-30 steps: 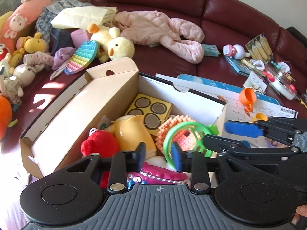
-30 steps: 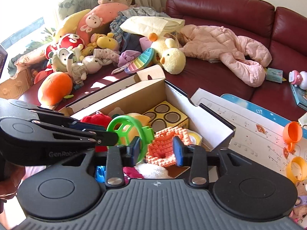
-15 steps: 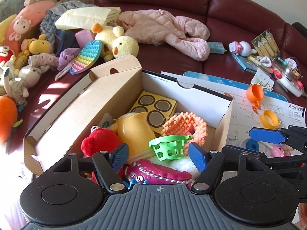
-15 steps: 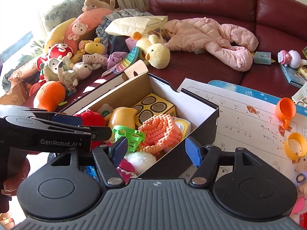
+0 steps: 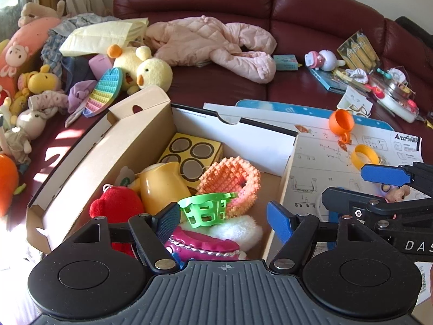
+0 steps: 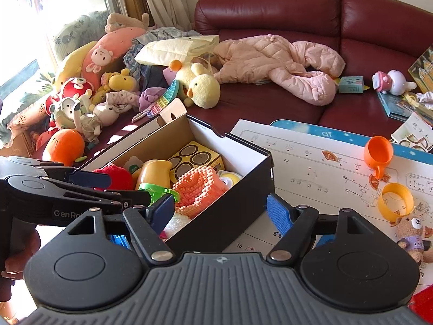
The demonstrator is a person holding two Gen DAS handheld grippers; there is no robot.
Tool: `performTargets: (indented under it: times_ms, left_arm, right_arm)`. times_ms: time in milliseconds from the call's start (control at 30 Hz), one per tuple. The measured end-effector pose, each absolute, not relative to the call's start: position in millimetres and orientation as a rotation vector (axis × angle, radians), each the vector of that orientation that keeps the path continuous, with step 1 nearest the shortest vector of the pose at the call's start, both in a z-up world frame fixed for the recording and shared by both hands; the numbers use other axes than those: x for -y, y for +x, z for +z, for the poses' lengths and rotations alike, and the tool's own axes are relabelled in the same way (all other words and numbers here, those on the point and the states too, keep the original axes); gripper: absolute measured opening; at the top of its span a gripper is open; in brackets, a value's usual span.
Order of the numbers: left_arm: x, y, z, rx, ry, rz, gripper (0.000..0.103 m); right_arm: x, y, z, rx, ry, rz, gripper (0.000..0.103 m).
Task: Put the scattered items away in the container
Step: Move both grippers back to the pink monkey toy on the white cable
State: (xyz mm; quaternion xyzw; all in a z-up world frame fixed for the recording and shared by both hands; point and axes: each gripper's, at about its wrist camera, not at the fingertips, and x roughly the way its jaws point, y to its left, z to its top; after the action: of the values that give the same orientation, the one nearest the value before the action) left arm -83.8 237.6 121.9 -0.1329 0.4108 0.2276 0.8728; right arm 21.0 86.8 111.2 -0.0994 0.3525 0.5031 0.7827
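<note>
Both claws stand wide and hold nothing: the left gripper [image 5: 223, 218] hangs over the cardboard box [image 5: 108, 162], and the green basket [image 5: 207, 210] lies just ahead of its tips on the orange knobbly toy [image 5: 230, 181], likely dropped there to join the pile. The right gripper [image 6: 220, 212] has its jaws opening, empty, over the box's near corner; the orange cup [image 6: 378, 153] and yellow ring [image 6: 395, 201] wait ahead to its right on the instruction sheet [image 6: 311, 173]
</note>
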Motion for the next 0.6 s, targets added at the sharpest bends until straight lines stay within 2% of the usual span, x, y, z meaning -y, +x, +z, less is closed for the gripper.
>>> performTargets:
  times_ms: [233,600]
  left_arm:
    - [-197.8,-67.1,120.6,-0.872,-0.227,0.386,0.082]
    - [-139.9,-39.3,83.8,-0.994,-0.165,0.265,0.082]
  right_arm:
    - [-42.3,46.7,109.1,-0.77,-0.166,0.975,0.079]
    - [19.1,68.0,77.5,-0.849,-0.084,0.834,0.08]
